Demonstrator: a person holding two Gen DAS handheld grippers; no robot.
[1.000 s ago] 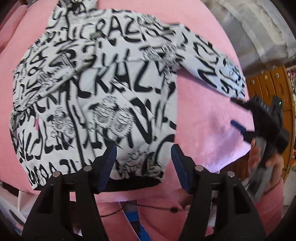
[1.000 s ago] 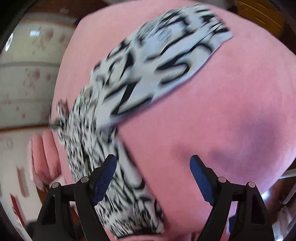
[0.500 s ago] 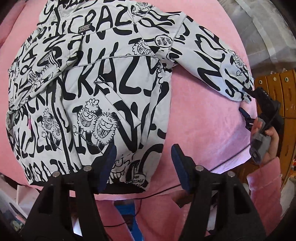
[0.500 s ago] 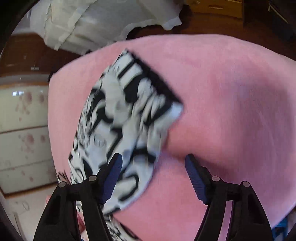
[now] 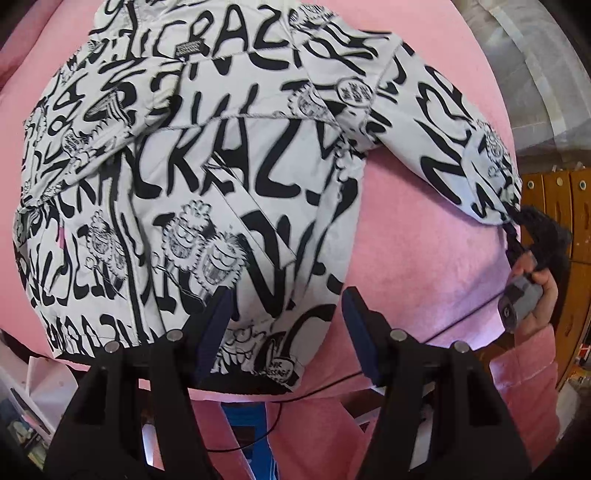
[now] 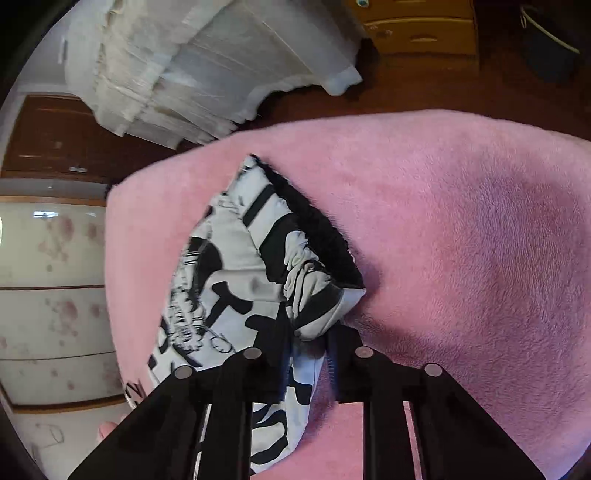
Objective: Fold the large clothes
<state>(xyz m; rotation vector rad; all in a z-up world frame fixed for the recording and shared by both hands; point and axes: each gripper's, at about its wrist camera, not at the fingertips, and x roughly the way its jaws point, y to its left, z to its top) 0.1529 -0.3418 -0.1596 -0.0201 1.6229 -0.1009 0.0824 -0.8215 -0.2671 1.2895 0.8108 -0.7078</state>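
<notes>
With the right gripper (image 6: 308,350) jaws just closed on the sleeve (image 5: 461,147) cuff, lay it across the jacket (image 5: 192,177); left gripper (image 5: 284,332) jaws stay apart, empty.

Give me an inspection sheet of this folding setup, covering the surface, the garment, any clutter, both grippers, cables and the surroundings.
Surface: pink fleece blanket, covering the work area.
Job's things: black-and-white graffiti-print jacket lying spread out; one sleeve stretched to the side, its black cuff near the blanket's edge.
Clutter: nothing seen on the blanket.
Grippers: left gripper open, over the jacket's hem; right gripper has just been closing and is now shut on the sleeve near the cuff.
Cables: thin black cable across the blanket's near edge.
Surroundings: wooden drawers, pale sheeting, floral-panelled wardrobe.
</notes>
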